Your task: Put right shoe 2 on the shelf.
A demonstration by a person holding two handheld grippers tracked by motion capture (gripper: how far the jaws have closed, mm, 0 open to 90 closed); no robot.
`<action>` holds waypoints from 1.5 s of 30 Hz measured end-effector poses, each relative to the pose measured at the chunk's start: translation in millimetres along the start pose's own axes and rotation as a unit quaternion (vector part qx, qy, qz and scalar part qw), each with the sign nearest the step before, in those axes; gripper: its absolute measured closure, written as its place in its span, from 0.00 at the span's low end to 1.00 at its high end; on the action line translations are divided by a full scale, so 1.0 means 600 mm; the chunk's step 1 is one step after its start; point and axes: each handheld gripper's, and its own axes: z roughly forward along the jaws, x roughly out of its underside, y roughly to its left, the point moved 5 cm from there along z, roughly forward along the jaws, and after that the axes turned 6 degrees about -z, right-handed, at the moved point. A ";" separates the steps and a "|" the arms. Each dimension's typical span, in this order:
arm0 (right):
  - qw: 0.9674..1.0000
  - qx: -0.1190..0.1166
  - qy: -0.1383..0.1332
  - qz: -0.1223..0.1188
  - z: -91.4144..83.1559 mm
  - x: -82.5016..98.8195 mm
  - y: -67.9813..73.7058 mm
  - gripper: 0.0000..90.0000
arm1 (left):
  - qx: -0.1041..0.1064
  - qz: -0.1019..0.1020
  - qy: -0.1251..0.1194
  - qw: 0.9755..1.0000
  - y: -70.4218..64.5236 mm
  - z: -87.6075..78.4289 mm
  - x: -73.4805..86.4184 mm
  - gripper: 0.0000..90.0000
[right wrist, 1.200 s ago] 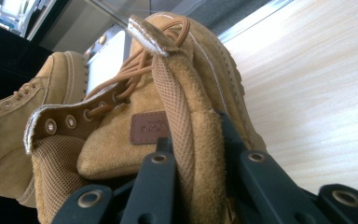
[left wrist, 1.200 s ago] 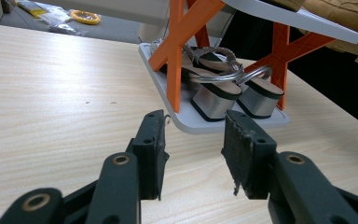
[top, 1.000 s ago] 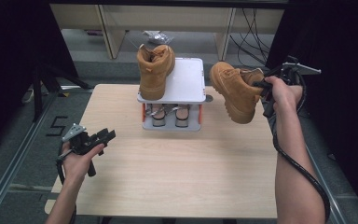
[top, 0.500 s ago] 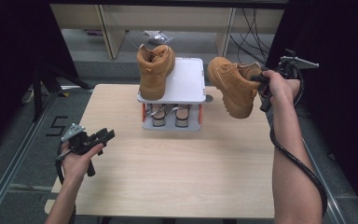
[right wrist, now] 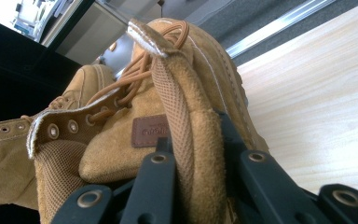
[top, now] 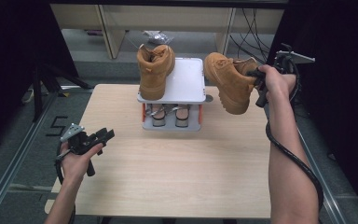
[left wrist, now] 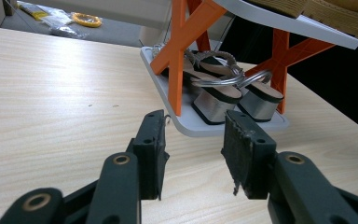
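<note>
A tan suede boot hangs in the air at the right of a small shoe rack, tilted with its toe toward the rack's white top shelf. My right gripper is shut on the boot's collar, one jaw inside and one outside. A second tan boot stands upright on the left half of the top shelf. My left gripper rests low over the table's left side, open with nothing between its jaws, facing the rack.
The rack has orange legs and a grey lower shelf holding a pair of silver sandals. The wooden table is bare in front of the rack. Shelving and cables lie on the floor behind the table.
The right gripper has carried the boot a little up and leftward, closer to the rack's top shelf. The left gripper has stayed put.
</note>
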 end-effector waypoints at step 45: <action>0.999 -0.016 -0.011 -0.030 0.023 -0.013 0.085 0.90 | 0.002 -0.002 -0.004 1.000 0.001 -0.004 -0.003 0.65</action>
